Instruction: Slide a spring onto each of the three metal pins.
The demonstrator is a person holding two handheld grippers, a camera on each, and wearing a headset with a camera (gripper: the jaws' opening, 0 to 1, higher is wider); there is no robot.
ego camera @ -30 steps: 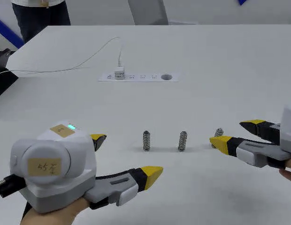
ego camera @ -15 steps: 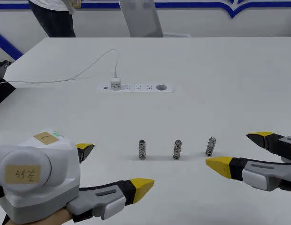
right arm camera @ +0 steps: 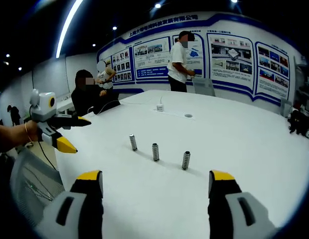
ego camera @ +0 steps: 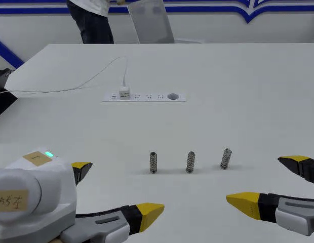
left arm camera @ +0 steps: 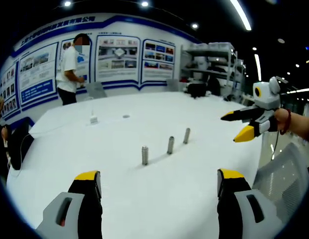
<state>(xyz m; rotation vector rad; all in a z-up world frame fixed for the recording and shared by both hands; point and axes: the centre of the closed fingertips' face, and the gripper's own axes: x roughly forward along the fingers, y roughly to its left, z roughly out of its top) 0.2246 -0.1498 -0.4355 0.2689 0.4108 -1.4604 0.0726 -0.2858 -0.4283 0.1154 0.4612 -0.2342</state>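
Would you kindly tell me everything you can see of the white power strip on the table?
The power strip is a long, flat bar that looks like white plastic. It lies flat on the white table, beyond the three springs. A small white adapter is plugged in near its left end, and the adapter's thin white cable rises from it and trails away to the left. A dark round spot marks the strip's right end.
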